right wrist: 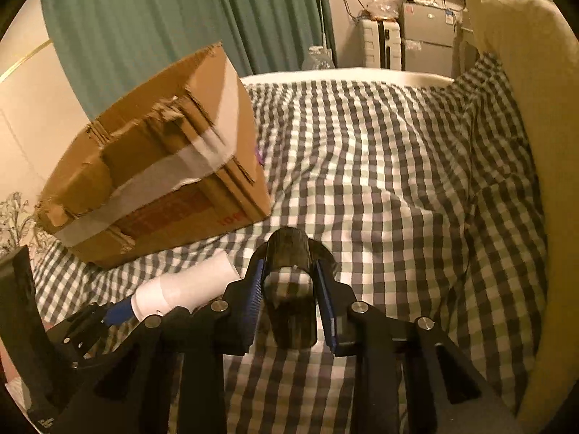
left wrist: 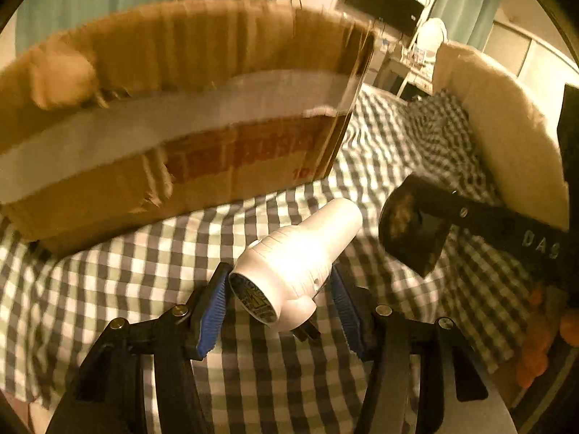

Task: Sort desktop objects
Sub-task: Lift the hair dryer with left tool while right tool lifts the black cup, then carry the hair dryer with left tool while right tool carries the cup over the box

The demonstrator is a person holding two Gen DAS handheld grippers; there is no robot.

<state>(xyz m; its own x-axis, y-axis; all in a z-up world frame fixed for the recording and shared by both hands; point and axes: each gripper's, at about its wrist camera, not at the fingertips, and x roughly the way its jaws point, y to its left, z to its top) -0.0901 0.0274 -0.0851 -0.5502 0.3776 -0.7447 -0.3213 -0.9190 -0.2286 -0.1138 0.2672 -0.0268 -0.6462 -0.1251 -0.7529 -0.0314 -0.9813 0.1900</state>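
Observation:
My left gripper [left wrist: 280, 291] is shut on a white hair dryer [left wrist: 307, 249]; its blue pads [left wrist: 211, 303] press both sides of the body, and the barrel points away toward the cardboard box [left wrist: 181, 108]. The right gripper [right wrist: 289, 298] is shut on a dark see-through tube-shaped attachment [right wrist: 289, 253], held upright between its blue pads [right wrist: 253, 296]. Both are held over the checked cloth [right wrist: 380, 181]. The left wrist view shows the dark attachment [left wrist: 412, 231] just right of the dryer's barrel. From the right wrist view the dryer [right wrist: 188, 285] lies at lower left.
The taped cardboard box [right wrist: 163, 173] stands on the cloth at the left, close in front of the dryer. A cream pillow [right wrist: 524, 108] lines the right side. Some orange items [left wrist: 535, 347] lie at the far right edge. Green curtains [right wrist: 181, 18] hang behind.

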